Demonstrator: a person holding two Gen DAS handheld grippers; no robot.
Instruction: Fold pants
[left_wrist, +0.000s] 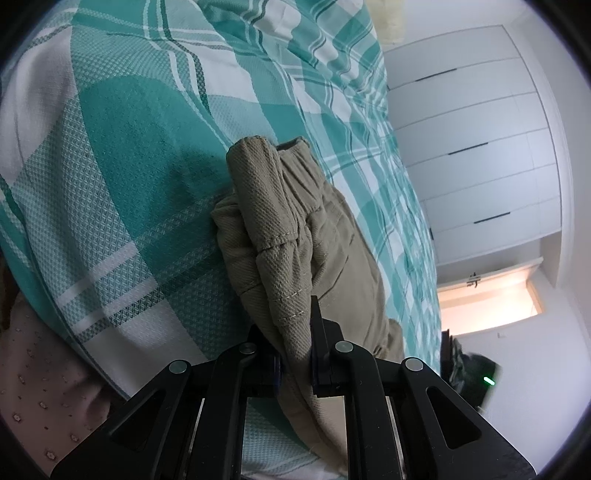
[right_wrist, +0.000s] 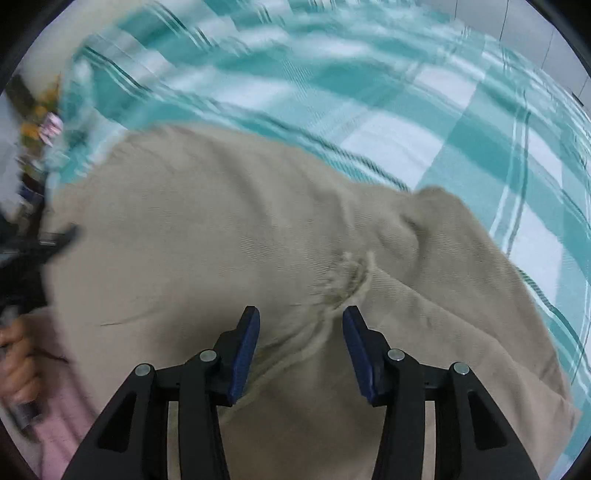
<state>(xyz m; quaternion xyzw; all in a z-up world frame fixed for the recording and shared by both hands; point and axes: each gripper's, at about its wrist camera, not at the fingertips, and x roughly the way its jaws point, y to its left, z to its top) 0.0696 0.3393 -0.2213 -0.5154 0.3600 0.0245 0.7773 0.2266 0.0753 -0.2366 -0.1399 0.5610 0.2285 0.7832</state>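
Observation:
Khaki pants (left_wrist: 295, 236) lie on a bed with a teal and white checked cover (left_wrist: 129, 147). My left gripper (left_wrist: 295, 354) is shut on a bunched fold of the pants near the waistband, the cloth pinched between its black fingers. In the right wrist view the pants (right_wrist: 229, 229) spread wide over the bedcover (right_wrist: 443, 122). My right gripper (right_wrist: 300, 321) hovers just over a puckered crease in the cloth. Its blue pads (right_wrist: 245, 354) stand apart with nothing pinched between them. This view is blurred by motion.
White wardrobe doors (left_wrist: 480, 147) and a lit doorway (left_wrist: 487, 299) stand beyond the bed. A dark device with a green light (left_wrist: 480, 376) sits low on the right. A hand (right_wrist: 18, 365) and pink sleeve (right_wrist: 66, 417) show at the left edge, beside the other gripper's dark frame (right_wrist: 40, 247).

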